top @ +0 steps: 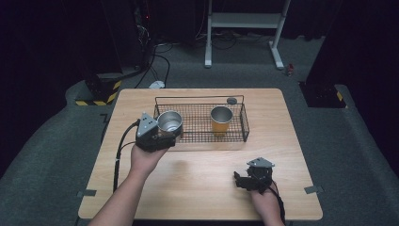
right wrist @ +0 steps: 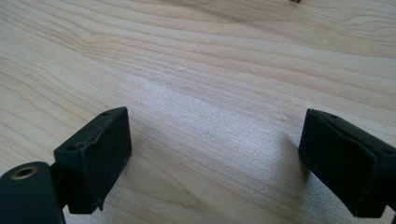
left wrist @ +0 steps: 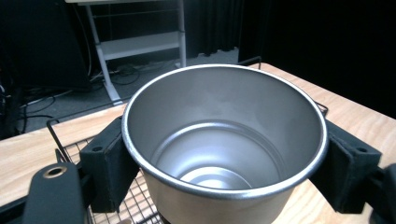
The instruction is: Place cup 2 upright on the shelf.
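Your left gripper (top: 165, 136) has its two black jaws clamped on a silver, round metal cup (top: 169, 121), one pad pressed against each side of the cup's wall just under the rim; in the left gripper view the cup (left wrist: 224, 154) stands upright with its mouth open to the camera, and its inside is bare. In the high view you hold this cup at the left end of the black wire basket (top: 244, 120), over the basket's near left corner; whether the cup's base touches the wire mesh or hangs above it cannot be told. Inside the basket, toward its right half, a second round metal cup with an orange-yellow wall (top: 221, 120) stands upright on the mesh, well apart from the silver one; a small dark round disc (top: 231, 100) lies on the table just behind the basket's far rim. Your right gripper (top: 244, 181) rests low over the light wooden table (top: 197, 179) near its front right part, well apart from the basket; its jaws stand wide apart with only bare wood grain between the pads (right wrist: 95, 149).
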